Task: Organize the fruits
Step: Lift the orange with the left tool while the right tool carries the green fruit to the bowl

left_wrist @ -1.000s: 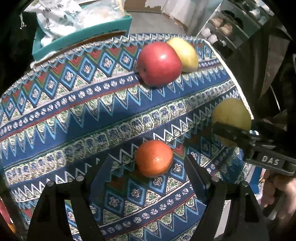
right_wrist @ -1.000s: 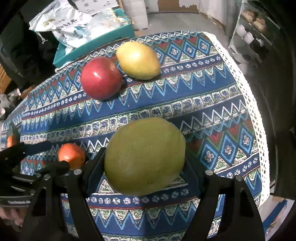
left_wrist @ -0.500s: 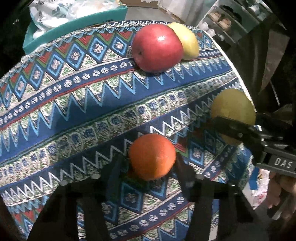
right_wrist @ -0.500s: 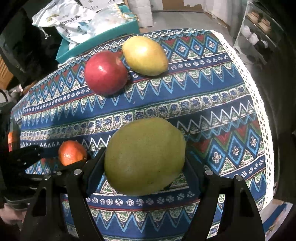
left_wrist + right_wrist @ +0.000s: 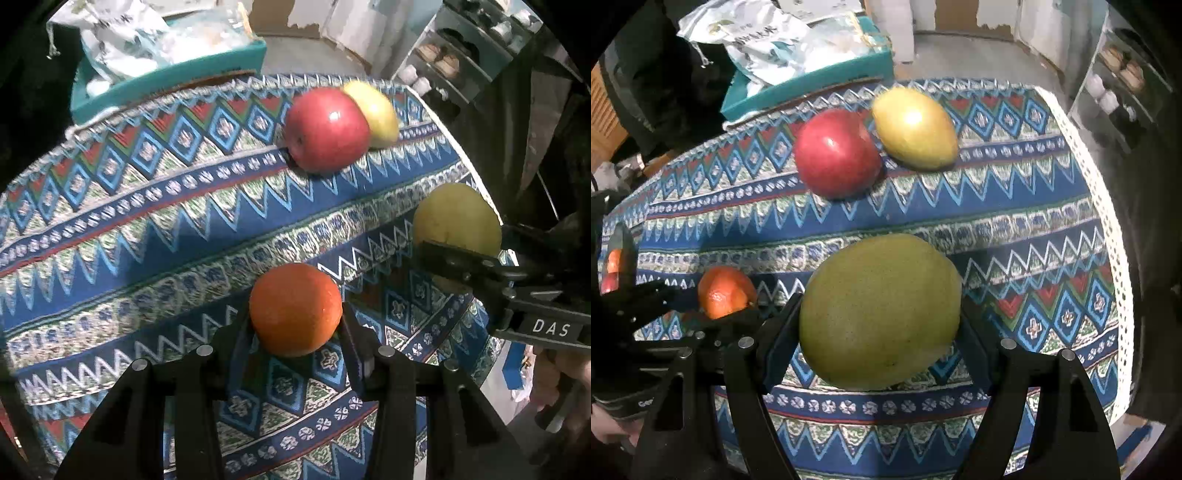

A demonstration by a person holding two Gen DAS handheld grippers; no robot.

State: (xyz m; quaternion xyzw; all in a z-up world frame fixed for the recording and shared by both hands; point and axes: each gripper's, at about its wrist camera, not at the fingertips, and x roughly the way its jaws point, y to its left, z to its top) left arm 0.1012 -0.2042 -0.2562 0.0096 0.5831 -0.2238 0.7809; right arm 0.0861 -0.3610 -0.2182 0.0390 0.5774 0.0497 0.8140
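Left tongs [image 5: 295, 321] are clamped on the orange [image 5: 295, 309], one black finger pressed to each side of it, and the fruit sits low over the patterned cloth [image 5: 155, 236] that covers the surface. From the right camera the same orange [image 5: 726, 292] shows at the left edge, pinched between the dark fingers of the left tongs [image 5: 713, 306], near the front-left part of the cloth [image 5: 1015, 206].

Right tongs [image 5: 881, 321] are pinching the big green-yellow mango [image 5: 881, 312], the fingers hugging its flanks, the fruit filling the middle of that view above the cloth. The left camera catches it from the side: the mango [image 5: 456, 225] out by the right rim of the surface, with the right tongs [image 5: 458, 258] gripping it and a hand [image 5: 565, 373] on the handle below.

Further back, the red apple [image 5: 836, 153] rests on the cloth, and just beside it to the right lies the smaller yellow mango [image 5: 914, 128]; they look to be touching or very nearly so. In the left view the apple [image 5: 327, 129] stands in front and partly covers the yellow mango [image 5: 373, 109].

Beyond the far edge sits a teal box [image 5: 812, 79] with a white printed bag [image 5: 768, 40] on it. A shelf [image 5: 1123, 74] with small items stands off to the right.
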